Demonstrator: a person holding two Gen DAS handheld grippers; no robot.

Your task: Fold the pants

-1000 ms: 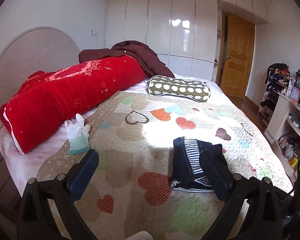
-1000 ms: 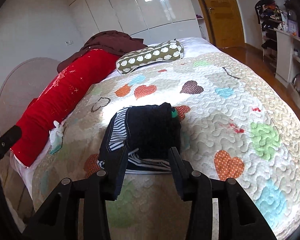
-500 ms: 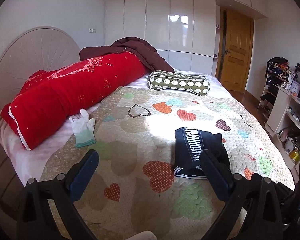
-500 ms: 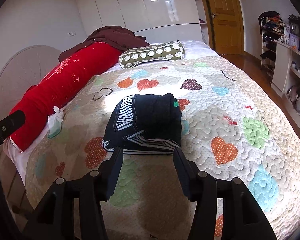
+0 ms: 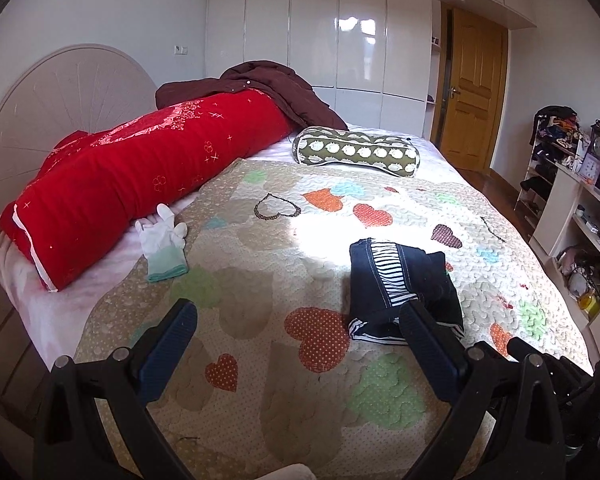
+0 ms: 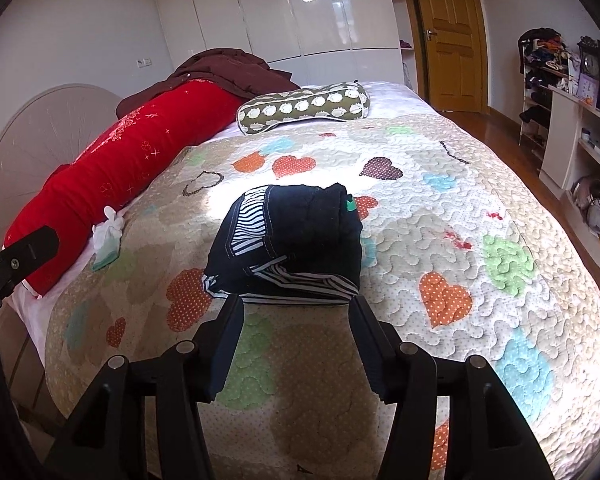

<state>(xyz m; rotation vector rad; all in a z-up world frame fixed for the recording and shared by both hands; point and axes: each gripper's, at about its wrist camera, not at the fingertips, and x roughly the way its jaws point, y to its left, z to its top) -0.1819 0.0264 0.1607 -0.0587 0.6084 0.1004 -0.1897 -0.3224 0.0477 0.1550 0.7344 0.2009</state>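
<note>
The dark blue pants (image 6: 292, 240) with a black-and-white striped lining lie folded in a compact bundle on the heart-patterned quilt (image 6: 460, 216). In the left wrist view the pants (image 5: 400, 284) sit right of centre. My right gripper (image 6: 296, 304) is open and empty, just short of the bundle's near edge. My left gripper (image 5: 296, 312) is open wide and empty, above the quilt to the left of the pants; its right finger overlaps their near corner in the view.
A long red bolster (image 5: 140, 184) with a maroon garment (image 5: 268, 88) on it lies along the left side. A white glove (image 5: 164, 240) lies beside it. A green patterned pillow (image 5: 356, 152) sits at the far end. Shelves (image 5: 580, 216) stand at the right.
Both grippers have drawn back and up from the folded pants. The right gripper, earlier over the bundle's near edge, now stands clear of it. The pants have not moved.
</note>
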